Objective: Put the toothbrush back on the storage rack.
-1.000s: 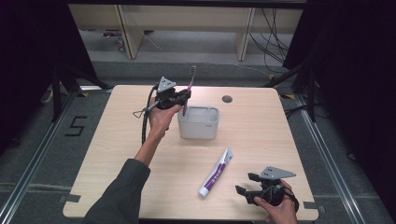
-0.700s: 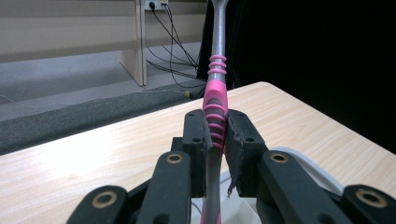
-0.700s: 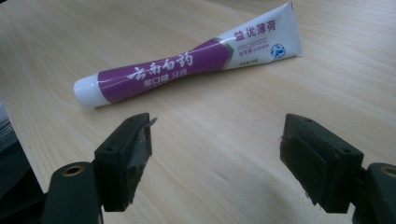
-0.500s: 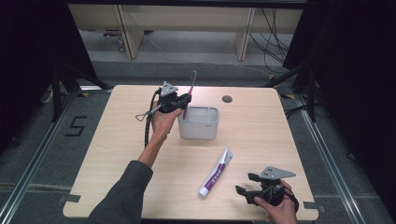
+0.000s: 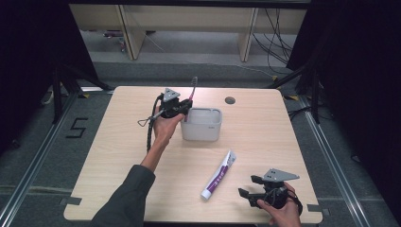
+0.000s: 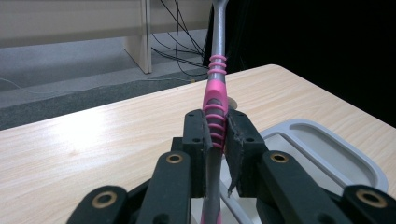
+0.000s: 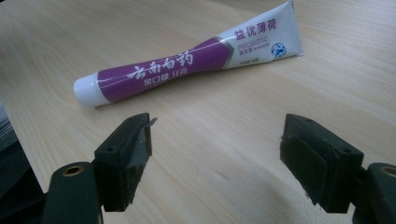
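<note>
Purple-and-white toothpaste tube (image 7: 187, 63) lying flat on worktop (image 5: 118, 156), near right gripper (image 7: 217, 158), fingers apart. Pink-and-grey toothbrush (image 6: 215, 100) upright beside grey tub (image 5: 202, 125), clamped between left gripper (image 6: 218, 140) fingers.

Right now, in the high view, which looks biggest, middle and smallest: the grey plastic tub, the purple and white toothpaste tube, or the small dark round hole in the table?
1. Grey plastic tub, biggest.
2. Purple and white toothpaste tube, longer but much thinner.
3. Small dark round hole, smallest, though it lies farthest from the camera.

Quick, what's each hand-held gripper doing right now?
Left hand-held gripper: closed on a pink toothbrush, held upright.
Right hand-held gripper: open, holding nothing, near the toothpaste tube.
</note>
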The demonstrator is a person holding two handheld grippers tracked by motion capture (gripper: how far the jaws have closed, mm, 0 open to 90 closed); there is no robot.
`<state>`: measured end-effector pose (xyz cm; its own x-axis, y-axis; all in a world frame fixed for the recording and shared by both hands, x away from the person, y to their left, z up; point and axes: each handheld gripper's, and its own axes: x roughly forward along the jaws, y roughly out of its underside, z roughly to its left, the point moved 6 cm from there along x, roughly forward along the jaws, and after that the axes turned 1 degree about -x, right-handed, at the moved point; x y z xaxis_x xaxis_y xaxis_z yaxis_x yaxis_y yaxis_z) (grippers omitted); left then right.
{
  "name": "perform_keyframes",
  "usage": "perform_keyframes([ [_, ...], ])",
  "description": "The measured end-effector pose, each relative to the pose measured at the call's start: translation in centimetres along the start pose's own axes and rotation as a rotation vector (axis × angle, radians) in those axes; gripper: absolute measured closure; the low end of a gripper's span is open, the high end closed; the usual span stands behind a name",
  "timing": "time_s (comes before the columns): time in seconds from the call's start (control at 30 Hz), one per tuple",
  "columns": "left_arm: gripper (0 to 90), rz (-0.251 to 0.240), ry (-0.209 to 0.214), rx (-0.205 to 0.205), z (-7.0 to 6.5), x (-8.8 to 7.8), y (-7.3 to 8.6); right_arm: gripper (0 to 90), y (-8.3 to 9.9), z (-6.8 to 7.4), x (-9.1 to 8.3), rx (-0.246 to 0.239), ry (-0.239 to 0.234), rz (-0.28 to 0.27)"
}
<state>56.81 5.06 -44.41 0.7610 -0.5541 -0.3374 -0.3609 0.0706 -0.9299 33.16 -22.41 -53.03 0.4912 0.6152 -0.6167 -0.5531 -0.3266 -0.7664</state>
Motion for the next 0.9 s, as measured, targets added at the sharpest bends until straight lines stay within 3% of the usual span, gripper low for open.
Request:
perform_keyframes([
  [0.9,77.3,0.03,-0.034,0.011,0.7,0.1,1.2,25.9,0.0,-0.2,0.1,-0.017,0.006,-0.003],
])
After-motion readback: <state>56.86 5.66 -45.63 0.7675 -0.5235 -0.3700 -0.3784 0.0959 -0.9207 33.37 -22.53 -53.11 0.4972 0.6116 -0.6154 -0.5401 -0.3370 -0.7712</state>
